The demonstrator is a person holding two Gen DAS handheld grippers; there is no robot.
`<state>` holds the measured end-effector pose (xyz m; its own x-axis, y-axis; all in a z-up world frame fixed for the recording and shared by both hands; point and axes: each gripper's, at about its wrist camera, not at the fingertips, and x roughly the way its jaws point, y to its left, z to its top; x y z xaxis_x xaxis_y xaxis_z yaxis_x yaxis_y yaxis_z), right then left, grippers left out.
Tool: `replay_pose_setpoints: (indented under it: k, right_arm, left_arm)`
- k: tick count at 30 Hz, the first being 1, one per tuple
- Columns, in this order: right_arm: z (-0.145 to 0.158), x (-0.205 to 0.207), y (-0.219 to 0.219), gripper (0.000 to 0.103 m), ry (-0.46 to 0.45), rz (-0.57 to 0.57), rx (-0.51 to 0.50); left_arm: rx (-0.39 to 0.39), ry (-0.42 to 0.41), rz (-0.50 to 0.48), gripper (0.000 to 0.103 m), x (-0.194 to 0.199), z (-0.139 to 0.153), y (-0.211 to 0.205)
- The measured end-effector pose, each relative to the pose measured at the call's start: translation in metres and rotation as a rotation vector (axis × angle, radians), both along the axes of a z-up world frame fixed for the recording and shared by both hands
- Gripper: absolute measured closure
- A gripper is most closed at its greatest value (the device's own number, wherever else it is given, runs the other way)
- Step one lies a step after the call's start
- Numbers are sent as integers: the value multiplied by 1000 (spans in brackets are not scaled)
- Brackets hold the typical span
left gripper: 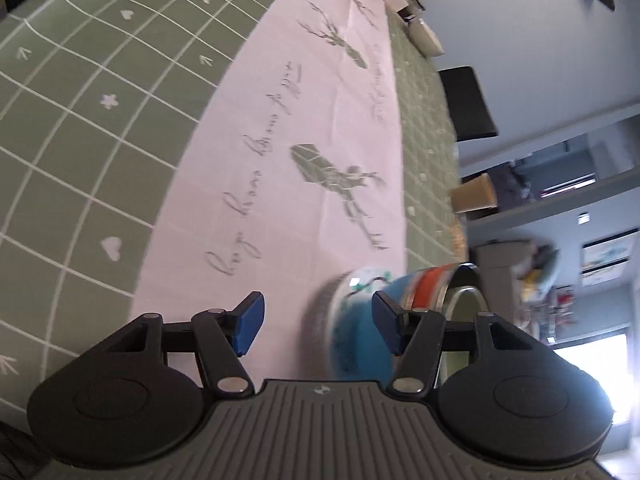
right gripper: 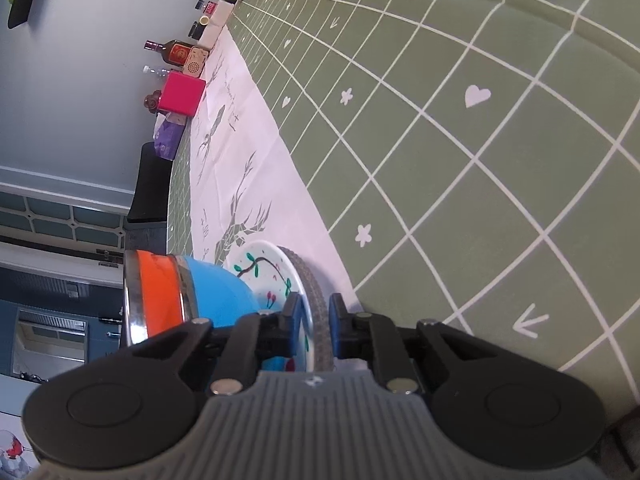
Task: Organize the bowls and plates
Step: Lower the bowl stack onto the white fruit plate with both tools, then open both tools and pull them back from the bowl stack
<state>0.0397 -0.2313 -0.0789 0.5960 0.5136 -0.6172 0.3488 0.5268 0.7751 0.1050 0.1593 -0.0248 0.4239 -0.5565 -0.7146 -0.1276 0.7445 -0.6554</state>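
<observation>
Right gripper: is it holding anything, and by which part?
Yes: the right gripper pinches the white plate by its rim, beside the blue bowl.

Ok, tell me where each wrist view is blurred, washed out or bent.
Left wrist view: the painted plate and blue bowl are motion-smeared; a window at lower right blows out white.
Right wrist view: plate and bowl are sharp; fisheye bends the green tablecloth's grid lines into curves.
</observation>
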Motion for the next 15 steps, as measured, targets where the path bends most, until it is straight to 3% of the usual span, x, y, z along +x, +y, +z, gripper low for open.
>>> replay_pose_setpoints:
  k: [4, 9, 15]
  right_arm:
    - [4, 2, 4, 90, 4, 17, -33]
    - [8, 5, 12, 90, 5, 32, -77]
    - [13, 17, 32, 90, -2, 119, -135]
  left_arm:
    - [-2, 59, -67, 38, 3, -16, -11]
    - [117, 73, -113, 38, 2, -18, -25]
    - [282, 49, -86, 38, -1, -5, -31]
